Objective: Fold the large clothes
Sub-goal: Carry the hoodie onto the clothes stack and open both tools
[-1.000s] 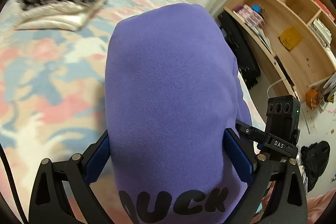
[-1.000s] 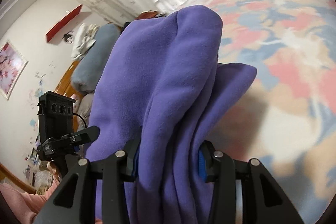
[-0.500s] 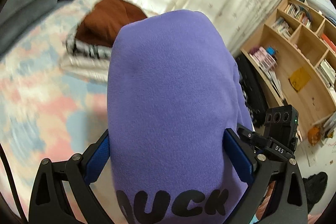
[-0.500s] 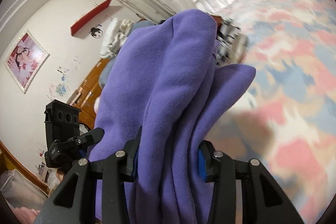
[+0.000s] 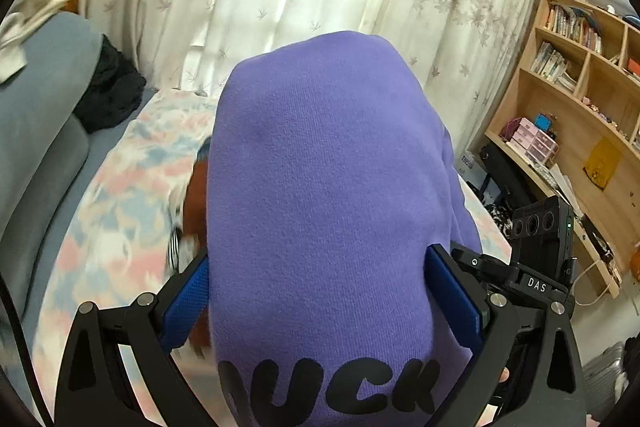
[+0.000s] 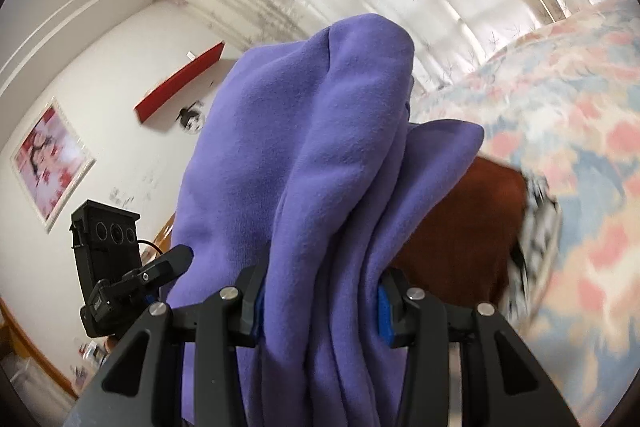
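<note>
Right now both tools are clamped on the same folded purple sweatshirt (image 5: pixel 320 211), and the risks start at the pads. At the bottom of the left wrist view, the left tool (image 5: pixel 320 299) grips the wide bundle across its printed black letters, blue pads pressing into either flank. At the bottom of the right wrist view, the right tool (image 6: pixel 320 311) pinches several stacked purple layers (image 6: pixel 320 187) between narrower jaws. The garment is lifted clear of the bed (image 5: pixel 120 187), bulging up through the centre of both frames.

The nearest danger, as I judge it, is an inner layer sliding out of the right tool's pinch: the layers fan apart above the pads, and one flap already juts toward the right of the frame. If the two hands drift apart or twist against each other, the fold could open or the fabric could pull free on one side.

Just beyond, a brown garment (image 6: pixel 460 227) on a black-and-white patterned piece (image 6: pixel 536 227) lies on the flowered bedding (image 6: pixel 580 147), at mid right. Setting the sweatshirt down off-centre there could knock that stack askew or leave it hanging over the edge. The sweatshirt also hides most of the stack from both cameras, so the landing is hard to judge.
</note>
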The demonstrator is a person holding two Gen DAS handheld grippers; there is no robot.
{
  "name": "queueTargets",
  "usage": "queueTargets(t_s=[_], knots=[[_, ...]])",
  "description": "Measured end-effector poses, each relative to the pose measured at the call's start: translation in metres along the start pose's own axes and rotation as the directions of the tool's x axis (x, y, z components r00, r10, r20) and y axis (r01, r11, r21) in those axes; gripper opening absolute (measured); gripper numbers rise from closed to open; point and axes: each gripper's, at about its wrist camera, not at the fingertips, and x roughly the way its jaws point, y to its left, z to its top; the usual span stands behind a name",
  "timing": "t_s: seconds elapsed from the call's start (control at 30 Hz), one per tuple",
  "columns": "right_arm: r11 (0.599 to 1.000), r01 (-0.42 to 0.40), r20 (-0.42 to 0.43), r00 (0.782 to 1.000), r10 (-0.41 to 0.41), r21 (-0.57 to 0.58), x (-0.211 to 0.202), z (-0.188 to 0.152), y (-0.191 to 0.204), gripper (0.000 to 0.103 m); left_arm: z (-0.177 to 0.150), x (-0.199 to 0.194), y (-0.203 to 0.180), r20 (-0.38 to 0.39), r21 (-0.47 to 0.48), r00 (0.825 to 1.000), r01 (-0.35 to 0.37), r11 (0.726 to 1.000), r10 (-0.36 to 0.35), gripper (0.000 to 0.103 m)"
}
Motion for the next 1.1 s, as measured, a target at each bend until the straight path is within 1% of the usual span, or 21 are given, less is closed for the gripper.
queueTargets(t_s=[0.07, 0.13, 0.2, 0.23, 0.27, 0.3, 0.33, 0.37, 0.4, 0.47, 0.53, 0.57, 0.67, 0.73, 0.8, 0.87, 0.93, 1.0, 1.1], knots=[[1.0, 0.022, 0.011, 1.0, -0.022, 0.009, 0.031, 0.018, -0.018, 0.041, 0.02, 0.039, 0.027, -0.01, 0.007, 1.0, -0.016, 1.0, 0.016, 0.099], [0.998, 0.046, 0.007, 0.999, -0.046, 0.042, 0.061, 0.029, -0.042, 0.041, 0.027, 0.071, 0.045, -0.021, 0.011, 0.999, -0.04, 0.999, 0.041, 0.099], [0.994, 0.076, -0.002, 0.997, -0.076, 0.075, 0.087, 0.035, -0.069, 0.041, 0.031, 0.11, 0.061, 0.0, 0.051, 0.995, -0.099, 0.994, 0.1, 0.08], [0.991, 0.111, -0.018, 0.994, -0.11, 0.078, 0.101, 0.034, -0.086, 0.041, 0.031, 0.129, 0.067, -0.017, 0.056, 0.992, -0.128, 0.99, 0.129, 0.08], [0.988, 0.134, -0.032, 0.991, -0.131, 0.078, 0.109, 0.034, -0.095, 0.041, 0.028, 0.149, 0.073, -0.057, 0.045, 0.986, -0.154, 0.987, 0.156, 0.08], [0.983, 0.168, -0.054, 0.985, -0.164, 0.076, 0.12, 0.031, -0.11, 0.042, 0.025, 0.163, 0.074, -0.086, 0.035, 0.983, -0.159, 0.987, 0.161, 0.081], [0.977, 0.195, -0.071, 0.979, -0.19, 0.084, 0.127, 0.03, -0.118, 0.042, 0.023, 0.172, 0.077, -0.082, 0.022, 0.985, -0.15, 0.988, 0.152, 0.081], [0.973, 0.211, -0.078, 0.976, -0.204, 0.093, 0.129, 0.029, -0.126, 0.044, 0.023, 0.175, 0.077, -0.062, 0.014, 0.987, -0.15, 0.989, 0.15, 0.081], [0.97, 0.228, -0.072, 0.972, -0.222, 0.084, 0.131, 0.027, -0.131, 0.045, 0.024, 0.182, 0.078, -0.066, 0.008, 0.987, -0.149, 0.989, 0.15, 0.081], [0.965, 0.256, -0.062, 0.966, -0.252, 0.058, 0.131, 0.027, -0.134, 0.047, 0.022, 0.189, 0.078, -0.067, 0.015, 0.985, -0.159, 0.987, 0.16, 0.083], [0.96, 0.277, -0.063, 0.959, -0.275, 0.029, 0.134, 0.026, -0.138, 0.053, 0.015, 0.191, 0.082, -0.07, -0.005, 0.984, -0.166, 0.986, 0.166, 0.086], [0.959, 0.281, -0.066, 0.958, -0.28, 0.021, 0.135, 0.025, -0.141, 0.056, 0.012, 0.195, 0.088, -0.071, -0.029, 0.984, -0.167, 0.985, 0.165, 0.089], [0.956, 0.293, -0.076, 0.954, -0.292, 0.006, 0.137, 0.02, -0.143, 0.057, 0.0, 0.194, 0.101, -0.076, -0.095, 0.984, -0.166, 0.981, 0.159, 0.095], [0.946, 0.323, -0.083, 0.943, -0.323, -0.021, 0.138, 0.02, -0.137, 0.058, -0.005, 0.191, 0.101, -0.069, -0.107, 0.984, -0.172, 0.979, 0.165, 0.097], [0.934, 0.354, -0.091, 0.93, -0.357, -0.05, 0.135, 0.019, -0.129, 0.063, -0.007, 0.185, 0.098, -0.062, -0.108, 0.982, -0.182, 0.977, 0.176, 0.1], [0.93, 0.364, -0.123, 0.922, -0.368, -0.058, 0.126, 0.019, -0.121, 0.071, -0.01, 0.174, 0.092, -0.049, -0.103, 0.978, -0.205, 0.973, 0.2, 0.1], [0.925, 0.375, -0.149, 0.913, -0.381, -0.068, 0.111, 0.017, -0.114, 0.074, -0.011, 0.163, 0.083, -0.037, -0.091, 0.971, -0.238, 0.967, 0.235, 0.1], [0.919, 0.387, -0.16, 0.905, -0.393, -0.071, 0.096, 0.013, -0.109, 0.075, -0.014, 0.15, 0.07, -0.027, -0.084, 0.963, -0.269, 0.96, 0.267, 0.1], [0.917, 0.39, -0.179, 0.899, -0.399, -0.085, 0.063, 0.001, -0.092, 0.075, -0.022, 0.129, 0.048, -0.033, -0.07, 0.961, -0.275, 0.959, 0.274, 0.1]])
